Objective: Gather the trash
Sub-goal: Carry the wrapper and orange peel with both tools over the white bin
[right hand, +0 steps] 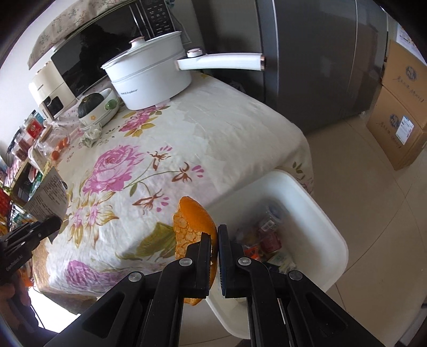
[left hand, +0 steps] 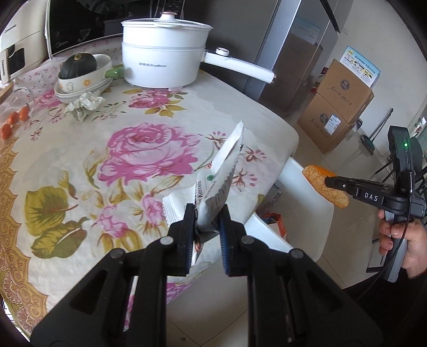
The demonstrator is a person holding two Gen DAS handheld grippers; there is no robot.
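White pot (left hand: 162, 64) w/ lid, squash (left hand: 78, 65) in bowl, prob. microwave (left hand: 80, 24) behind.

White snack wrapper (left hand: 218, 176) stands upright, crumpled and torn open, above the flowered surface's edge. Orange peel (right hand: 193, 221), curled, pith side showing, hangs over the white trash bin (right hand: 315, 202), which holds mixed wrappers.

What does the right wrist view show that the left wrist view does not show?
Only the right wrist view shows the trash inside the white bin. Only the left wrist view shows the right hand on its handle. Both show the orange peel in the right tongs, the white wrapper in the left tongs, and the white pot.
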